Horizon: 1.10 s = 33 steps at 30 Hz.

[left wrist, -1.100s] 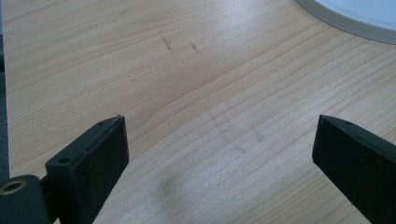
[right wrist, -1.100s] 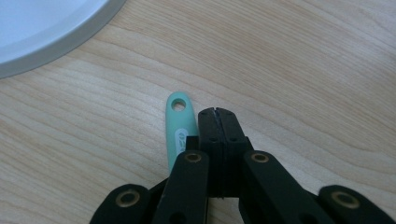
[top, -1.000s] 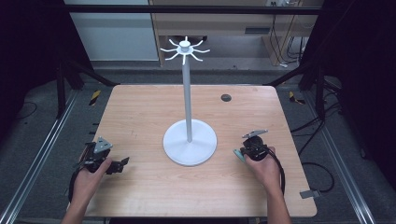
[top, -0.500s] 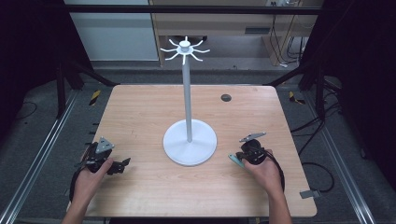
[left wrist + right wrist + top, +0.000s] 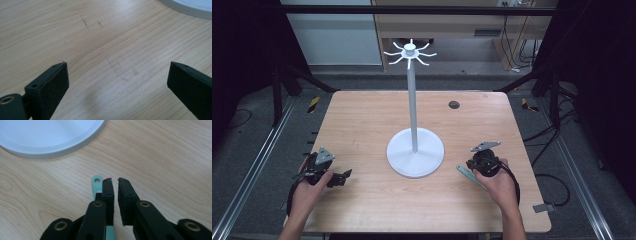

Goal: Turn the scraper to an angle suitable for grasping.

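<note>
Nearest, the person's two hands rest at the near edge of the wooden counter (image 5: 362, 125), one at each side. Between them, a little farther in, the round white base of a stand (image 5: 415, 158) sits on the wood; its thin pole rises upright to a crown of short hooks (image 5: 410, 52). Nothing lies between the right gripper (image 5: 478, 166) and that base. Beyond the stand, near the far edge, a small dark round disc (image 5: 454, 104) is set in the counter.

The thing in hand is a slim mint-green strip (image 5: 96, 185) with a rounded end and a hole through it. It lies flat on the counter just beside the right gripper, alongside its left jaw and partly under it, not between the two. Those jaws stand narrow, a thin slot apart, having just been opening, with nothing in the gap.

The left gripper (image 5: 328, 174) points toward the stand, low over bare wood, jaws wide and empty.
</note>
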Each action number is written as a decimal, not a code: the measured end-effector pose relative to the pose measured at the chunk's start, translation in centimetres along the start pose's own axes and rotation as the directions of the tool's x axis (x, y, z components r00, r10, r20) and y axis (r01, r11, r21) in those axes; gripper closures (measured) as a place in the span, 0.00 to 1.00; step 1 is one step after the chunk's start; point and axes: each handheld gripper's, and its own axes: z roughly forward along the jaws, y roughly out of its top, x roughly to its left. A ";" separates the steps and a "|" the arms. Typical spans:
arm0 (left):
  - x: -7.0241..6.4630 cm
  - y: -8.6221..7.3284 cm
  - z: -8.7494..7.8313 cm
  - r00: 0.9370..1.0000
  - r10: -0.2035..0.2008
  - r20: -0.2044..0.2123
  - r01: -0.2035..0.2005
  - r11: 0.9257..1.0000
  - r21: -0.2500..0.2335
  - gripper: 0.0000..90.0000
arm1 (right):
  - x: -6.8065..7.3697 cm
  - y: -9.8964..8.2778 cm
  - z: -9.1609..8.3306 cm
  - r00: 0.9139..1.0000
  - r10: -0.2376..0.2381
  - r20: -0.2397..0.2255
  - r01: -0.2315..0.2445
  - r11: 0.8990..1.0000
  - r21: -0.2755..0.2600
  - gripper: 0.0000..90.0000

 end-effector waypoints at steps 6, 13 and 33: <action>0.0 0.0 0.0 1.000 0.001 0.001 -0.001 1.000 0.001 0.04 | 0.4 0.4 0.0 1.000 -0.018 -0.001 0.019 1.000 0.023 0.77; -0.1 0.0 0.1 1.000 0.006 0.004 -0.006 1.000 0.004 0.04 | 1.0 0.8 0.0 0.999 -0.052 0.005 0.051 0.997 0.064 0.68; -0.4 0.0 0.3 1.000 0.031 -0.001 -0.031 0.999 0.020 0.04 | 1.0 2.4 0.2 0.988 -0.156 -0.010 0.153 0.956 0.249 0.67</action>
